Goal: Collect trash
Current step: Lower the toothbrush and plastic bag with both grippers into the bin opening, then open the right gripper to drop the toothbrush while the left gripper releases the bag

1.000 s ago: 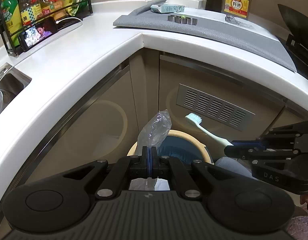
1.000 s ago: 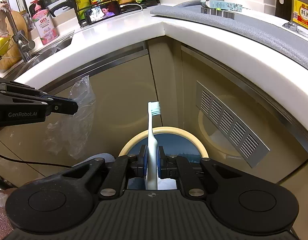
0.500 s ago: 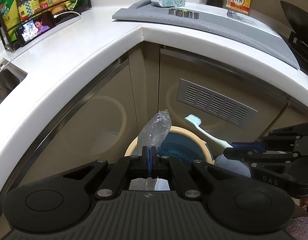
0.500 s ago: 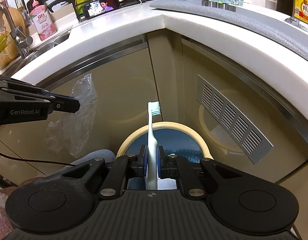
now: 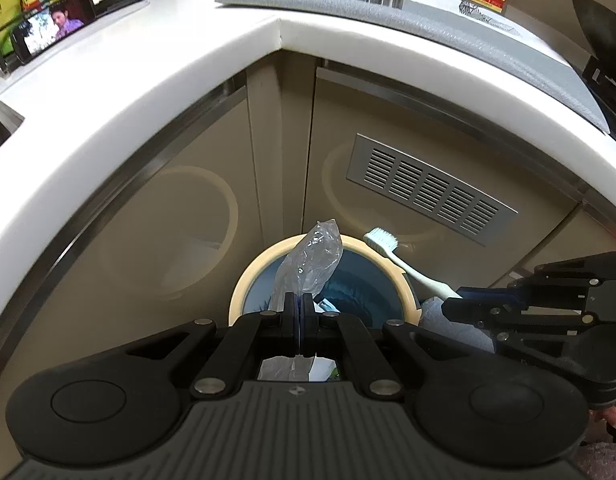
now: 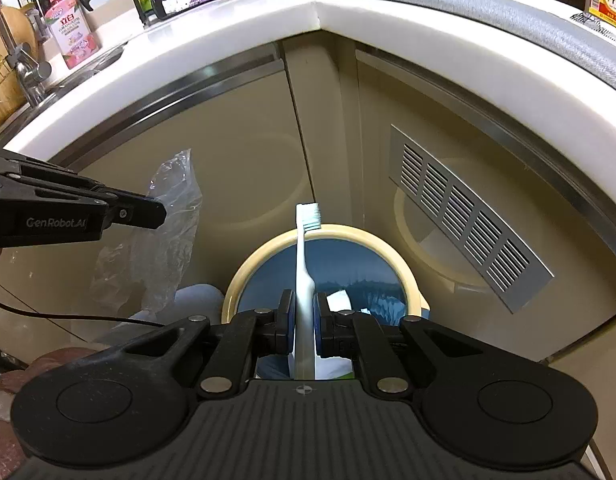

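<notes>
Left gripper (image 5: 299, 312) pinches a plastic bag (image 5: 310, 266), right gripper (image 6: 304, 320) clamps a toothbrush (image 6: 306, 264), both over the bin (image 6: 408, 276) at lower center.

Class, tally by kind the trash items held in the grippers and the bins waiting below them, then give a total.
Clear plastic bag, in the left gripper: 1
Toothbrush, in the right gripper: 1
Round bin with cream rim: 1
Total: 3

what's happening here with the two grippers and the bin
A person is clearing trash with two handheld grippers. The left gripper is shut on a crumpled clear plastic bag, and the right gripper is shut on a white toothbrush. Both are held over the open round trash bin below the counter corner; nothing has been let go yet.
</notes>
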### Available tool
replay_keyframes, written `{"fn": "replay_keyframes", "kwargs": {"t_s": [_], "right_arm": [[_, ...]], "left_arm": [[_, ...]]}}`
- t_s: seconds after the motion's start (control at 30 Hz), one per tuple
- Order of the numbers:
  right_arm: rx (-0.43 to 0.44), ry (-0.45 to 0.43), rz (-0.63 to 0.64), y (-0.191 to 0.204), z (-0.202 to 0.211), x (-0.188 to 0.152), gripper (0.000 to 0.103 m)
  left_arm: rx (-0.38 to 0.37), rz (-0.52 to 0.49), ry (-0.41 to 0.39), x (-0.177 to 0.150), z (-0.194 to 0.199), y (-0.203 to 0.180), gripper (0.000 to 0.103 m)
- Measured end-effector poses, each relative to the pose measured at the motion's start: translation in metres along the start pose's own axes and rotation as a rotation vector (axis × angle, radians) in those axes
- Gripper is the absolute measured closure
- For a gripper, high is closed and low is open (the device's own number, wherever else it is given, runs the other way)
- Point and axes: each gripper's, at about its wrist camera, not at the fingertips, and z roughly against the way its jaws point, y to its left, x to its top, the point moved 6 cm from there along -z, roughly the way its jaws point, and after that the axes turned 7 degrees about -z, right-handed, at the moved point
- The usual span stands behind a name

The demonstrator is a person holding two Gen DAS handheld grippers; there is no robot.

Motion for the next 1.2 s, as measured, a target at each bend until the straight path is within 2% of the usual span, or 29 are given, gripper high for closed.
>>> {"fn": "replay_keyframes", "kwargs": {"t_s": [0.53,1.2], "right_arm": [[-0.028,0.1,-0.048,-0.01,-0.043,-0.002,0.093],[-0.07,0.261,-0.151,-0.034,-0.115,-0.006,0.093]], "left_arm": [[-0.037,0.017,0.099,-0.005,-0.053,-0.002,0.103],[-0.108,0.072,0.292,-0.009,-0.139,0.008,0.103]]}}
